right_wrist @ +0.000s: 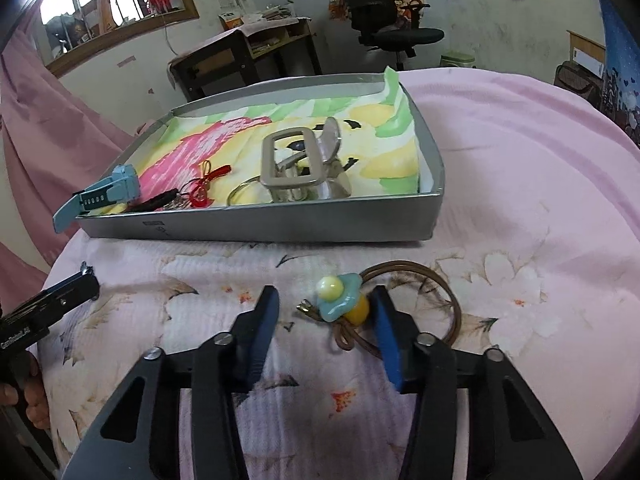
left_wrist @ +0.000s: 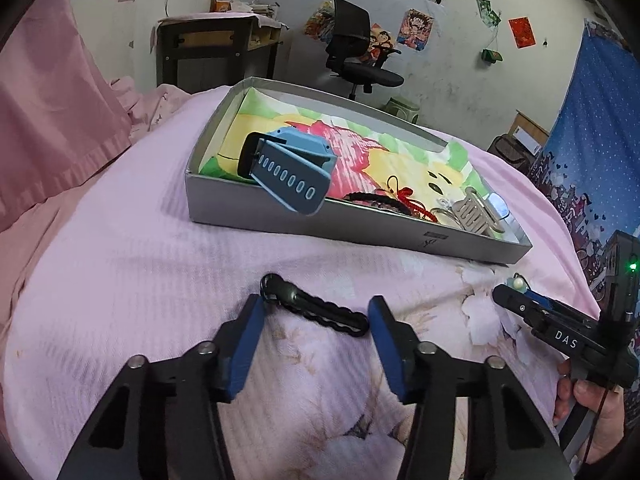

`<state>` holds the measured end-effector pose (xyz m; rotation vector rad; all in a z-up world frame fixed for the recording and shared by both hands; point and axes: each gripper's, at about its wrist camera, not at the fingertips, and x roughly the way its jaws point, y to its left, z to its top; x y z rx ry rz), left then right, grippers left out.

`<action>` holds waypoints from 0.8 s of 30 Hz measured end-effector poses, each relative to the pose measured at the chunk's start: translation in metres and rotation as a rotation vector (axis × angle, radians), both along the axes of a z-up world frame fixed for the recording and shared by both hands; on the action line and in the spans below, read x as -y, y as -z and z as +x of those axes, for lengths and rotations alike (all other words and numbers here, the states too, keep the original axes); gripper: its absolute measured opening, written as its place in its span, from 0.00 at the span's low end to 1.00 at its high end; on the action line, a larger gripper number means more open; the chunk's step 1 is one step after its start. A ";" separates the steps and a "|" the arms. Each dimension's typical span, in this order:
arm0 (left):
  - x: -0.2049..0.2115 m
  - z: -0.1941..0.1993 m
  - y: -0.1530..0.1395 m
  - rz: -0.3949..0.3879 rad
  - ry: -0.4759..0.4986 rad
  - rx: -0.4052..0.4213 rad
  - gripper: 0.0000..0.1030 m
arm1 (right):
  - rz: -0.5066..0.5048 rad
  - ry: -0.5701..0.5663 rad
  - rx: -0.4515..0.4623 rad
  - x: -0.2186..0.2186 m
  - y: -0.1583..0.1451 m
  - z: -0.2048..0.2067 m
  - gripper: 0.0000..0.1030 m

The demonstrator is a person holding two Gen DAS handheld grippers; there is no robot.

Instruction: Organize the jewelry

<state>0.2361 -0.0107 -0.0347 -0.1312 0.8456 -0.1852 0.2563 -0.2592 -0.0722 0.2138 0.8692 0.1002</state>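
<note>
A grey box (left_wrist: 360, 236) lined with colourful cloth sits on the pink bed. In it lie a blue watch (left_wrist: 286, 170), a red and black cord bracelet (left_wrist: 394, 200) and a beige hair claw (left_wrist: 476, 210); the right wrist view shows the box (right_wrist: 280, 224), watch (right_wrist: 102, 196) and claw (right_wrist: 298, 166) too. My left gripper (left_wrist: 316, 312) is open around a black wavy hair clip (left_wrist: 316, 310) on the blanket. My right gripper (right_wrist: 326, 304) is open around a hair tie with a blue flower and beads (right_wrist: 340, 300) on a brown elastic loop.
The pink floral blanket (right_wrist: 520, 200) covers the bed. A pink curtain (left_wrist: 48, 100) hangs at the left. A desk (left_wrist: 216, 48) and an office chair (left_wrist: 356, 48) stand behind the bed. A blue curtain (left_wrist: 592, 140) hangs at the right.
</note>
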 end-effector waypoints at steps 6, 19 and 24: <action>0.000 0.000 0.001 -0.003 0.007 0.001 0.41 | -0.002 -0.025 0.004 -0.008 -0.001 -0.003 0.25; 0.005 -0.017 -0.005 -0.047 0.082 0.028 0.41 | 0.023 -0.112 0.013 -0.028 -0.005 -0.019 0.24; 0.004 -0.017 -0.001 -0.094 0.126 -0.005 0.02 | 0.015 -0.162 0.036 -0.039 -0.011 -0.026 0.24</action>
